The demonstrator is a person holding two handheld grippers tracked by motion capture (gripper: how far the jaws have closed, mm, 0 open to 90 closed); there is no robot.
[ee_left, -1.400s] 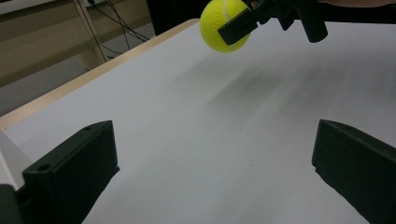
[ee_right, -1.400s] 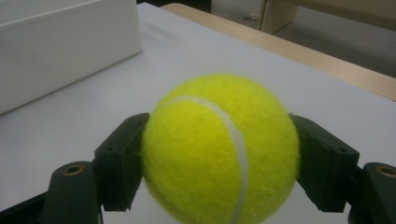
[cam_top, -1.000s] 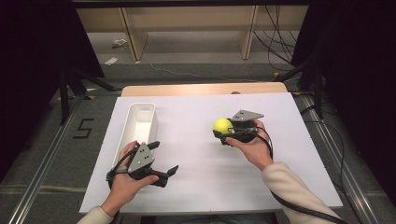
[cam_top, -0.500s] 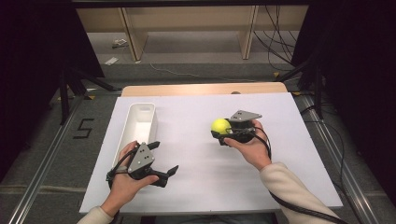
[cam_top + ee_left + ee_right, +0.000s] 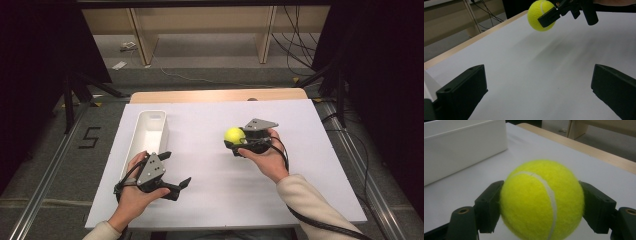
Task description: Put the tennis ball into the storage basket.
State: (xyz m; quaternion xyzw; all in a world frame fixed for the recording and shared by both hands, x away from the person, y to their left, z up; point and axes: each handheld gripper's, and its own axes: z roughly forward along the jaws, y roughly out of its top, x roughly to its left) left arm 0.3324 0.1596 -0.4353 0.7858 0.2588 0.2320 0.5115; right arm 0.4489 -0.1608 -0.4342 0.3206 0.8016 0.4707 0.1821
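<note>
R tool (image 5: 231,141) grips tennis ball (image 5: 234,135) above table (image 5: 300,190).

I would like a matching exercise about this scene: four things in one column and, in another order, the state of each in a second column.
Things:
1. tennis ball
2. white tray
3. left gripper
4. right gripper

States:
A. jaws wide apart, nothing between them
B. lying on the white table cover, left of the ball
C. yellow, lifted off the table
D. jaws closed on something round

Pairs: 1-C, 2-B, 3-A, 4-D
</note>
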